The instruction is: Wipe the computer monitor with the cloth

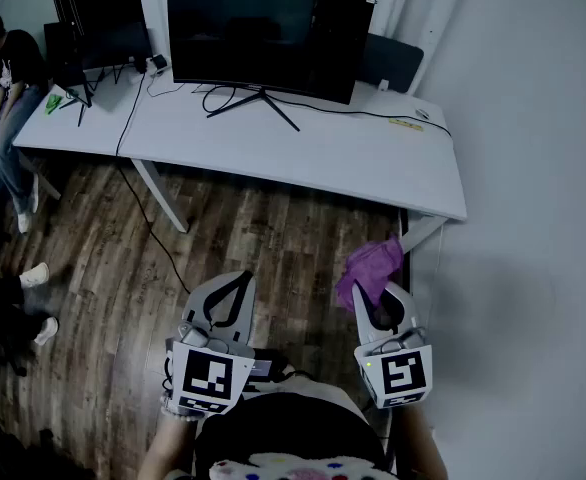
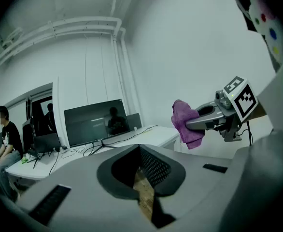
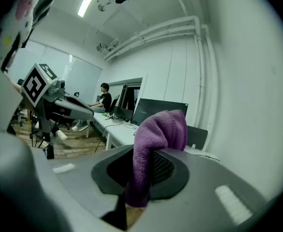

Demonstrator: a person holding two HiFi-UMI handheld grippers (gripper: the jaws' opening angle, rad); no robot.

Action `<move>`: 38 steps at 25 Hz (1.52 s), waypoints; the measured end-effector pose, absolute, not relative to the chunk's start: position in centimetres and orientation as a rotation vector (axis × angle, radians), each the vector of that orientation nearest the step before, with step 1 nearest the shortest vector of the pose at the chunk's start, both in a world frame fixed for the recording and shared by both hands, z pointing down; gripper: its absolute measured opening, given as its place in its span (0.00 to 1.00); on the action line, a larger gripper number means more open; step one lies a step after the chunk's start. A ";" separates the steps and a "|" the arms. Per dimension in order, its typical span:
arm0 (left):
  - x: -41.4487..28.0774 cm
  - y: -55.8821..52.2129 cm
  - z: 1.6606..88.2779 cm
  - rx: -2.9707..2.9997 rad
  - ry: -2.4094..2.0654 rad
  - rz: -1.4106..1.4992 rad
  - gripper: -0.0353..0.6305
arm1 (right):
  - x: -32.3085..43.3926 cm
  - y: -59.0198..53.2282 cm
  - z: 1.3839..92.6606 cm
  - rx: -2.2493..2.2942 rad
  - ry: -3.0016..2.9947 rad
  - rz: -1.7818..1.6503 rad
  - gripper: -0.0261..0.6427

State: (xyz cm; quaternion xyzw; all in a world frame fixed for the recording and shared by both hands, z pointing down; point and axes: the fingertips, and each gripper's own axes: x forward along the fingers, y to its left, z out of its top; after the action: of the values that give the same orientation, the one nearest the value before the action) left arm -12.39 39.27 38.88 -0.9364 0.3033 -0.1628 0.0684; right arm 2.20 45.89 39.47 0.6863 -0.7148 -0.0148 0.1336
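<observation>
Grey, tapered left gripper (image 1: 235,280) and right gripper (image 1: 378,294), each bearing a white cube (image 1: 211,376) with black square markers. At 6 o'clock, white top (image 1: 291,466) with coloured dots.

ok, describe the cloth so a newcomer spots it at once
Find the white desk with the black monitor, then look nearer, over the wood floor. The cloth is the bunched purple wad pinched in the right gripper; the left gripper is empty.
</observation>
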 end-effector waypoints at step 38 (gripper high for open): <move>-7.2 29.8 39.2 -2.805 0.867 -0.478 0.06 | 8.1 37.6 41.0 2.063 -2.039 0.004 0.14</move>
State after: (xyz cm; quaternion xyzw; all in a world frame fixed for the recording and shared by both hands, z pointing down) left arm -7.19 29.75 39.25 -0.9396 0.2906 -0.1600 0.0835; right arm 8.06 37.56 41.02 0.7061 -0.6978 0.0013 0.1201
